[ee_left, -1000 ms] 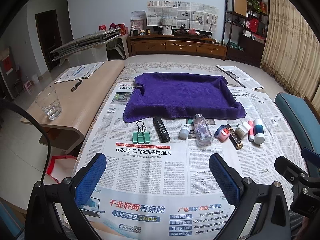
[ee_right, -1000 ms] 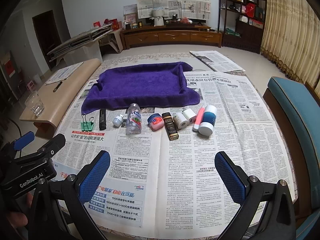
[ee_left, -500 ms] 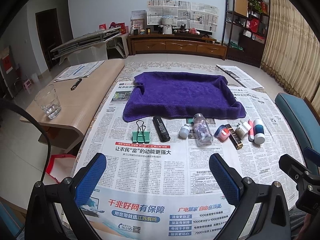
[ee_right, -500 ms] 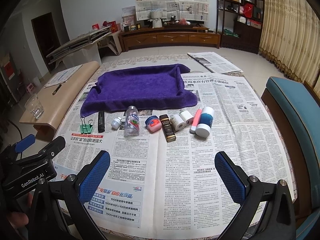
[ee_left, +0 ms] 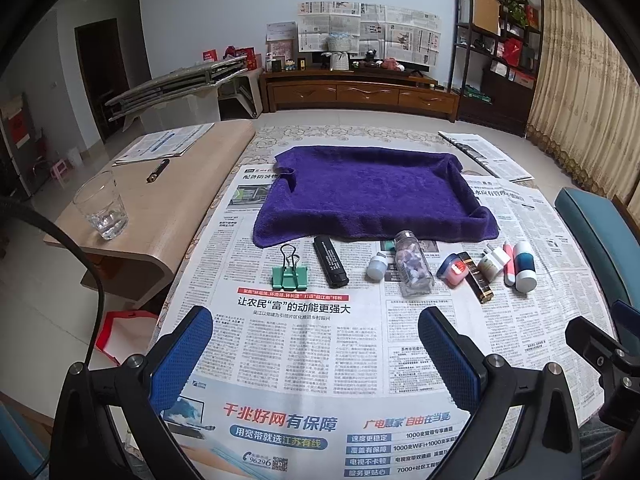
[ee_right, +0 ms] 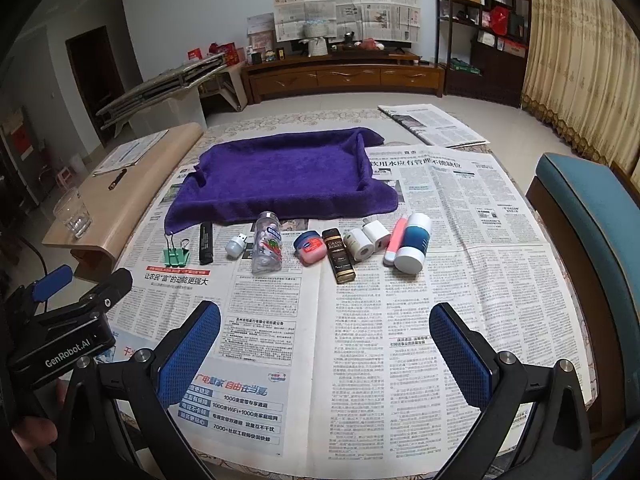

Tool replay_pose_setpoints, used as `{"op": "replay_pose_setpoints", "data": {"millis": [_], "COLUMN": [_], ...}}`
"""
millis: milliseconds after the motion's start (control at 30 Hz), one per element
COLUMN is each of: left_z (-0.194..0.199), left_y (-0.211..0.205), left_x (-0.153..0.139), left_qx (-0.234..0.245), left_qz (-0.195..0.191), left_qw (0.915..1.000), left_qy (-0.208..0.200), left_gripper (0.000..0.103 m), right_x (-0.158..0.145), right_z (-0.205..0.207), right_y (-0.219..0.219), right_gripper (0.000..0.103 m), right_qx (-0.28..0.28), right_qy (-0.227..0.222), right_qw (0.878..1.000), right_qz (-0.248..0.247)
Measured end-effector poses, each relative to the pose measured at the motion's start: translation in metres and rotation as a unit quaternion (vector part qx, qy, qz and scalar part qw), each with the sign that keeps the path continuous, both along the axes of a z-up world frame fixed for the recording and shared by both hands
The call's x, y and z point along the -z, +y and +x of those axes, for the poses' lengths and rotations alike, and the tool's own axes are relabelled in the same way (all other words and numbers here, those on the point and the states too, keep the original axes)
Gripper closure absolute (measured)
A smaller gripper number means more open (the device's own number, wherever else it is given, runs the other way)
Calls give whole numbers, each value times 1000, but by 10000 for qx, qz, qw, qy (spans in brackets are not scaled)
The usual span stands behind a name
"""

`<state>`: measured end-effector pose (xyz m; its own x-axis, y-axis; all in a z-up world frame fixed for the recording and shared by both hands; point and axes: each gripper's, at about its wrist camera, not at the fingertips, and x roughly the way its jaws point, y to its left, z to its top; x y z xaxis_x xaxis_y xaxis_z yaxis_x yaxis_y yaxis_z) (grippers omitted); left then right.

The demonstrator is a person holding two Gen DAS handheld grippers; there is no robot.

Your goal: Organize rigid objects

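1. Left gripper (ee_left: 316,354) and right gripper (ee_right: 324,344): jaws wide, holding nothing, above the newspaper-covered worktop (ee_right: 460,300).
2. Small objects in a row just before the purple towel (ee_left: 372,196): green binder clip (ee_left: 291,276), black lighter (ee_left: 330,266), clear bottle (ee_right: 267,249), blue-white tube (ee_right: 413,243).
3. Bottle contents unclear.

Pale wall (ee_left: 224,8), tiled floor (ee_left: 360,118) — wooden sideboard (ee_left: 360,94), curtains (ee_left: 584,80).

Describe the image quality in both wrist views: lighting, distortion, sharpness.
Left wrist view: dim, even indoor light with soft shadows; strong fisheye bending and dark corners; the newspaper headline and green binder clip are sharp. Right wrist view: same flat light, the curtain curves with the lens; the clear bottle is crisp with no strong glare.
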<state>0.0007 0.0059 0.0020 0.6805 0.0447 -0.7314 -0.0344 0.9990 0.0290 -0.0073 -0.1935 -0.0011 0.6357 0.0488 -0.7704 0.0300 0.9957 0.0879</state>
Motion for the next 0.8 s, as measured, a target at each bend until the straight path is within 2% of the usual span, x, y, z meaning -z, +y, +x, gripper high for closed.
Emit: {"op": "replay_pose_setpoints", "data": {"millis": [200,467,567,800], "left_z": [4,19,33,72], "left_y": [2,11,22,43], "left_x": [1,10,20,65], "left_qx": [40,71,0,-82], "left_qz": [-105,20,-56,-86], "left_qw": [9999,9999,9998,9987], "left_qy": [39,123,216,500], "left_gripper": [0,0,0,3], "right_x": [3,2,2,15], "right_z": [2,11,21,54], "right_y": [-4,-18,-30,-51], "right_gripper": [1,1,1,1], "right_qx": [46,71,116,90], "right_qy": [48,8,30,60], "right_qw": [10000,9996,9991,9999], "right_qz": [46,274,399,6]}}
